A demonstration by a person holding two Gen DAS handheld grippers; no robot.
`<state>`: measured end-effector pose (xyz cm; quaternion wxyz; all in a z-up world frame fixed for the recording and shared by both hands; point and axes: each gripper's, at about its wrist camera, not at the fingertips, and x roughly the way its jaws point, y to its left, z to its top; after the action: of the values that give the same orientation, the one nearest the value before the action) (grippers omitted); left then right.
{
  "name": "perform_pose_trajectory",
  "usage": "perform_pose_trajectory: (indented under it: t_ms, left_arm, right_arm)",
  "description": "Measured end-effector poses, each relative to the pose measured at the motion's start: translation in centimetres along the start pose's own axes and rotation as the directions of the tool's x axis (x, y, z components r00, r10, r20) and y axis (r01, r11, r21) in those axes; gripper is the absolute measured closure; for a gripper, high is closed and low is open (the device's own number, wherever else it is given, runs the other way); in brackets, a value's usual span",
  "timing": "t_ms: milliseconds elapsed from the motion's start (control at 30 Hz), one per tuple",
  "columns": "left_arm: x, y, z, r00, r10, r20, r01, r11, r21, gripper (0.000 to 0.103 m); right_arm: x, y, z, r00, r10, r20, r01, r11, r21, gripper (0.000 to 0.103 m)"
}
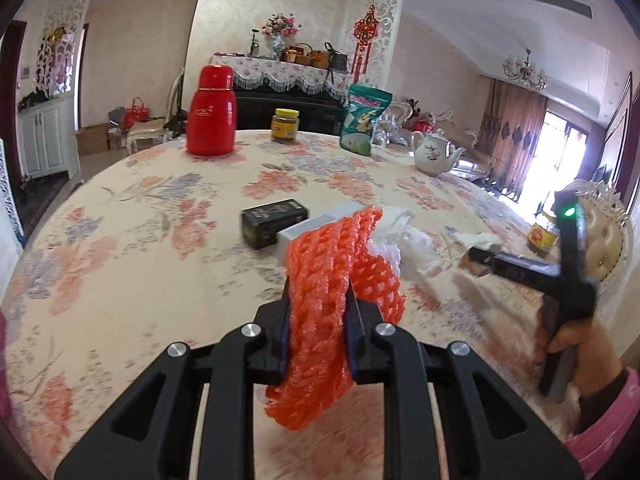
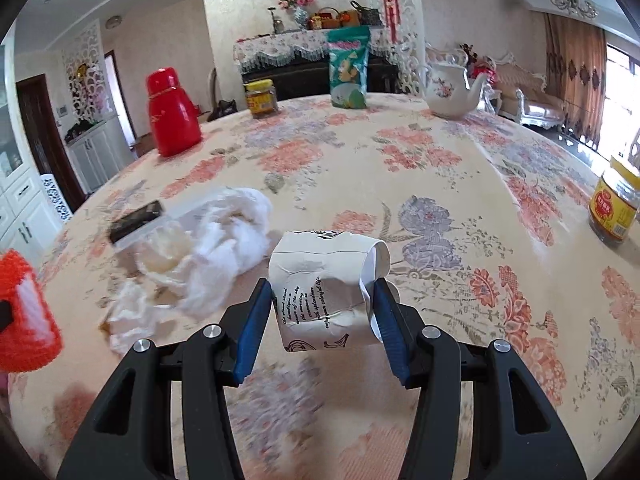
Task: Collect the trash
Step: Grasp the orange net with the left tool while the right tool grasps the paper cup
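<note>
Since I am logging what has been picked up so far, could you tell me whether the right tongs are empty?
No, the right tongs are closed on a crumpled white paper cup, held sideways above the table.

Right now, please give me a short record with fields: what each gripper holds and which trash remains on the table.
left gripper: jaws shut on orange foam fruit net
right gripper: jaws shut on crumpled white paper cup
trash on floral tablecloth: white crumpled plastic bag, small black box
other items: red thermos, white teapot, green snack bag
</note>
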<state>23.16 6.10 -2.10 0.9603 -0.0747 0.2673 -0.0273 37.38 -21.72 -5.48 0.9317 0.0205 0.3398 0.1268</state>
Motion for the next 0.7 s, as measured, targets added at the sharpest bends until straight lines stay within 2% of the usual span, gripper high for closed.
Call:
perform_pose_trajectory:
  t_ms: [333,433,700]
  left_arm:
    - [-1.1,-0.1,-2.1,0.996,0.086,-0.010,-0.085,0.995,0.047,0.081]
    - [-1.7,-0.5,-2.6,0.996,0.089,-0.010,-0.088,0.994,0.067,0.081]
    - [-3.8,-1.1,-4.0,0.997,0.080,-0.011,-0.078,0.993,0.089,0.080]
  right_arm:
    - [-6.0,4.7,-3.9,0.998,0.052,0.019,-0.049,0.992,-0.117,0.053]
    - [-8.0,6.4,-5.3,0.995,0.097,0.024,-0.093,0.985,-0.148,0.053]
    - [-11.8,10.2,-7.2,0.987,0.142,0.075,-0.121,0.965,-0.234,0.053]
